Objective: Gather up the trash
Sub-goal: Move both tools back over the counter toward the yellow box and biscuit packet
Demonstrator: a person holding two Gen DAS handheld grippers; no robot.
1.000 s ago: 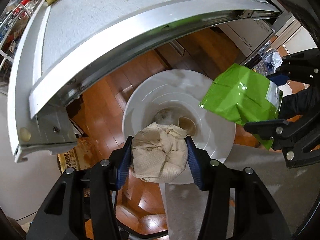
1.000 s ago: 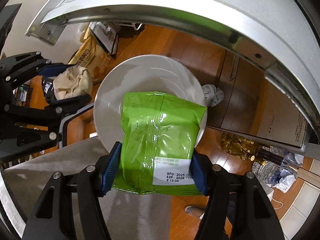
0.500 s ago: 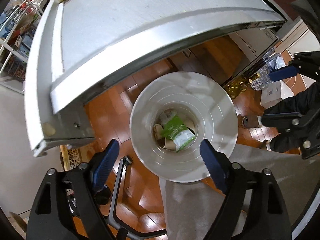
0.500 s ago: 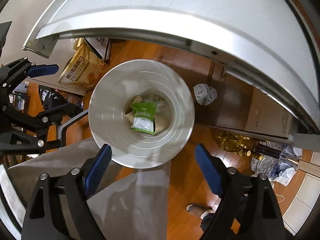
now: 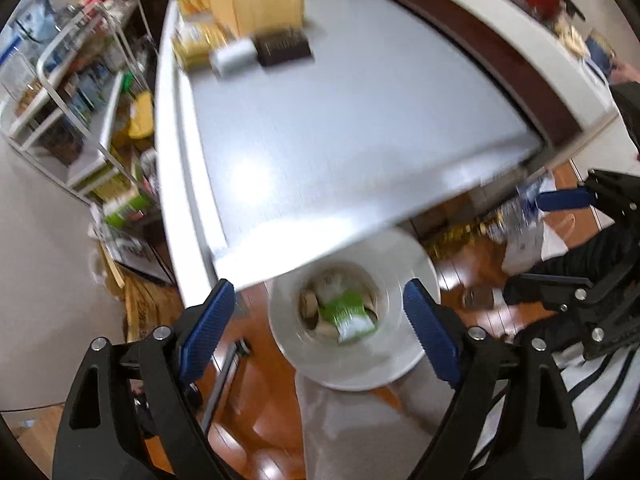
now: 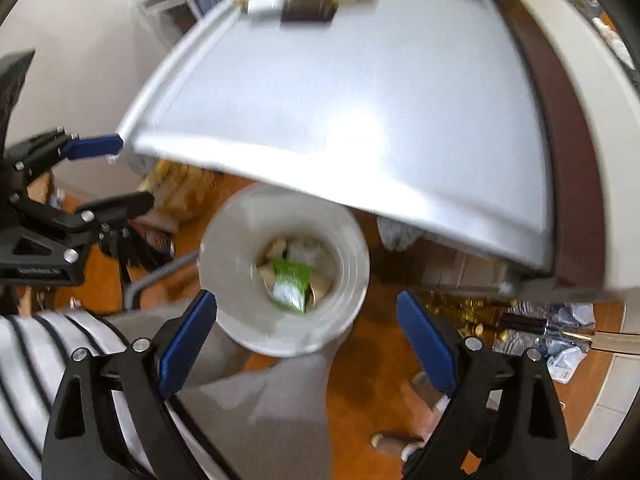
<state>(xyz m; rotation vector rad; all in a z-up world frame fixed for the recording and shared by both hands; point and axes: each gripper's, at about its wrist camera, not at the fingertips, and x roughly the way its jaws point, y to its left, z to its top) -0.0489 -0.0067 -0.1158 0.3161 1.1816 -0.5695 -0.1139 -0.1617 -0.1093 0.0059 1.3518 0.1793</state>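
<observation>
left gripper (image 5: 316, 320) pointed steeply down over bin, jaws opening, nothing between blue pads (image 5: 206, 326). right gripper (image 6: 306, 330) likewise above bin, jaws opening, empty. white round bin (image 5: 400, 356) stood on wood floor (image 5: 264, 400), partly tucked under front edge of grey table (image 5: 360, 128). green snack bag (image 5: 350, 316) lay at bin bottom on top of crumpled beige paper (image 5: 310, 304). boxes (image 5: 256, 4) sat near far edge of table. striped sleeve (image 6: 28, 360) showed at lower left of right view. both views blurred.
</observation>
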